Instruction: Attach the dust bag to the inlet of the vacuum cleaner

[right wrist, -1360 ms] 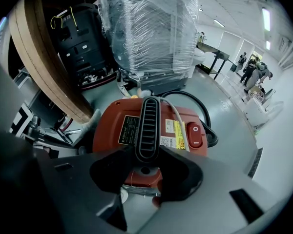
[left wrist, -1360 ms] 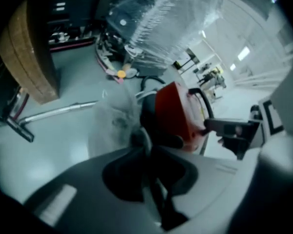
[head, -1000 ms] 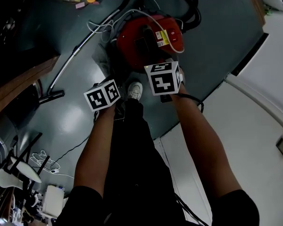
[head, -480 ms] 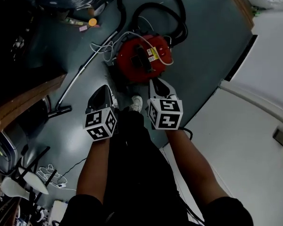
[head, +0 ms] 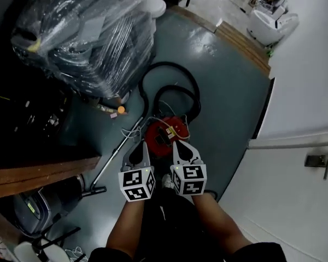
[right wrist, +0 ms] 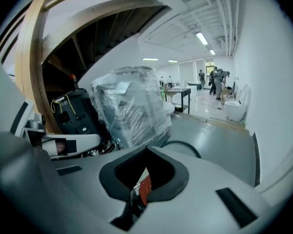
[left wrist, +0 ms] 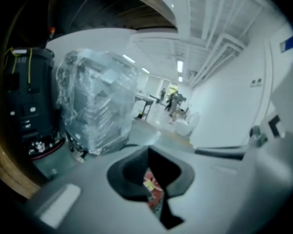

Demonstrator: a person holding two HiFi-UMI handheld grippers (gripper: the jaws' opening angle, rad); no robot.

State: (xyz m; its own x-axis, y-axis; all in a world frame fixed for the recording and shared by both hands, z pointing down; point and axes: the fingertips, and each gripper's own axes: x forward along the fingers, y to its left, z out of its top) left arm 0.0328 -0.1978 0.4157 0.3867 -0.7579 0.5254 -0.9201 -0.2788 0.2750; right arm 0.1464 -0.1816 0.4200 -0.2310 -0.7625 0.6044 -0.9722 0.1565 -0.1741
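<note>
The red vacuum cleaner (head: 164, 136) stands on the grey floor just beyond both grippers, with its black hose (head: 170, 86) looped behind it. My left gripper (head: 142, 144) and right gripper (head: 175, 143) are held side by side high above it, both pointing forward and down. Both are shut with nothing between the jaws. In the left gripper view a sliver of the red vacuum (left wrist: 154, 193) shows through the slit of the shut left gripper (left wrist: 149, 150). The right gripper (right wrist: 146, 151) likewise shows only a strip of the red vacuum (right wrist: 144, 190). No dust bag is in view.
A large plastic-wrapped stack (head: 87, 37) fills the far left. The vacuum's metal wand (head: 117, 160) lies on the floor toward a wooden desk edge (head: 38, 174). A white wall with a door handle (head: 320, 160) runs along the right. People stand far down the hall (right wrist: 217, 79).
Both grippers have risen well above the vacuum and their jaws have shut empty. The head view has tilted up, so the vacuum looks smaller and the wrapped stack has come into view.
</note>
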